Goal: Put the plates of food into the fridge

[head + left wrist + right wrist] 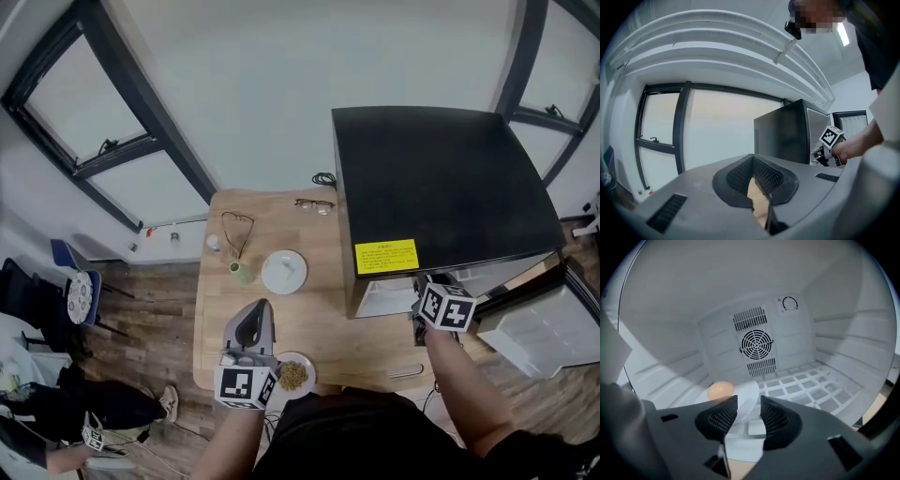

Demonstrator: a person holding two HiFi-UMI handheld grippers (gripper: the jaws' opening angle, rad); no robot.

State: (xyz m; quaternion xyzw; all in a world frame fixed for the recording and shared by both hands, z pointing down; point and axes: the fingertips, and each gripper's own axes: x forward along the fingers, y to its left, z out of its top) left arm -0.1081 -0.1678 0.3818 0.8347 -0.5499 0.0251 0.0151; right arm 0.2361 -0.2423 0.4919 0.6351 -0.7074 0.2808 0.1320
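Observation:
The black fridge (pixel 441 178) stands at the table's right end with its door (pixel 548 323) swung open. My right gripper (pixel 749 401) reaches into its white inside and is open. A white plate (pixel 740 397) with a round tan piece of food (pixel 720 391) lies on the wire shelf (pixel 806 385), its rim in the gap between the jaws without being pressed. My left gripper (pixel 264 304) hovers over the table's near edge, shut on nothing. A plate of brownish food (pixel 293 375) lies beside its body. Another white plate (pixel 283 272) sits mid-table.
On the wooden table (pixel 309 234) are a green cup (pixel 241 272), a thin wire-framed object (pixel 236 230), a small white bottle (pixel 214 244) and glasses (pixel 314 204) near the wall. A chair (pixel 80 291) and a seated person (pixel 84 408) are at the left on the floor.

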